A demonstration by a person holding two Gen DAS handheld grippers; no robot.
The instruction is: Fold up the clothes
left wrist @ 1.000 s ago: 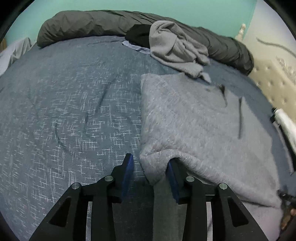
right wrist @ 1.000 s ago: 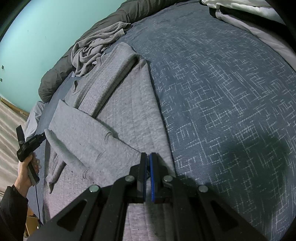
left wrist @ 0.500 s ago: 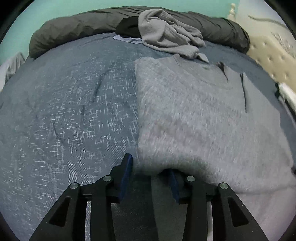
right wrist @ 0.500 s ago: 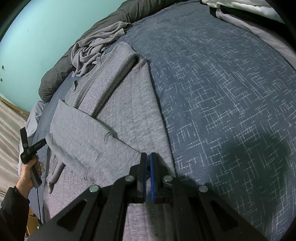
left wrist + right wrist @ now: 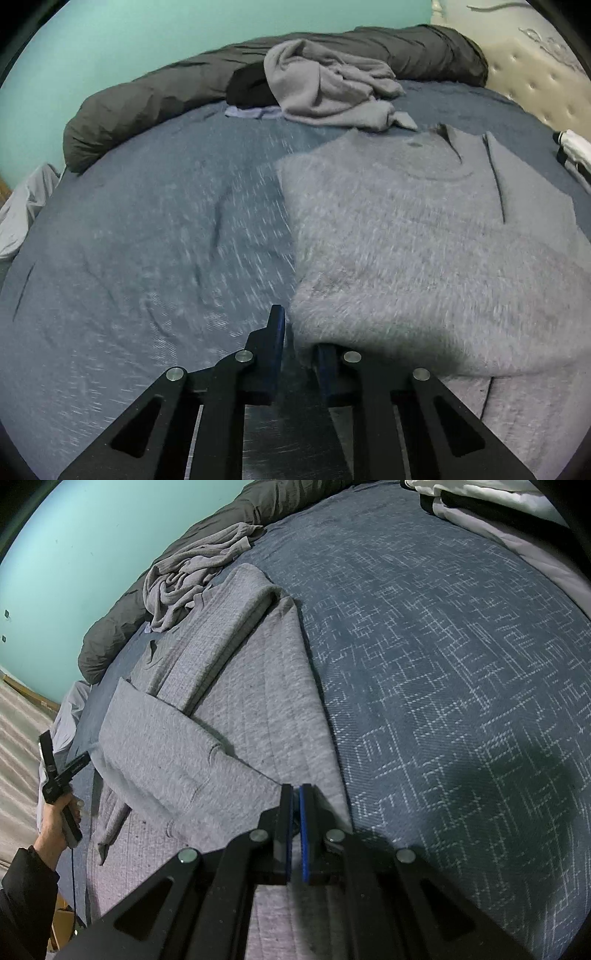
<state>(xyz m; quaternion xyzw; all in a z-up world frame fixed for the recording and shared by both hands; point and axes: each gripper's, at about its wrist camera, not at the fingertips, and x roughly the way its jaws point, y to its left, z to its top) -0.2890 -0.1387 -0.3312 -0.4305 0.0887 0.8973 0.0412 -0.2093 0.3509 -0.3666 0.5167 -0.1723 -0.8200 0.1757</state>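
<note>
Your grey sweater [image 5: 424, 236] lies flat on the blue patterned bedspread [image 5: 147, 240], collar toward the far side, with its near hem lifted and folded over toward the collar. Your left gripper [image 5: 297, 347] sits at the near-left corner of that fold; its jaws are closing, a bit of the hem hangs between them, and the view is too blurred to tell whether the pads already press on the cloth.

Your right gripper [image 5: 295, 812] has its jaws closed on the near-right corner of the sweater, where the diagonal edge of the lifted flap meets the garment's right side edge. In the right wrist view your left hand [image 5: 59, 819] shows at the far left, holding the other gripper just past the flap's left edge.

The sweater's left edge runs straight from near to far, and left of it the bedspread is bare and wide. Right of the sweater's right edge there is also a broad stretch of bedspread. On the far side, a crumpled grey garment [image 5: 332, 92] lies just beyond the collar, against a dark rolled duvet [image 5: 155, 99] along the teal wall [image 5: 110, 44]. At the far right a white and black bundle [image 5: 480, 506] lies on the bed's edge, well apart from the sweater.
</note>
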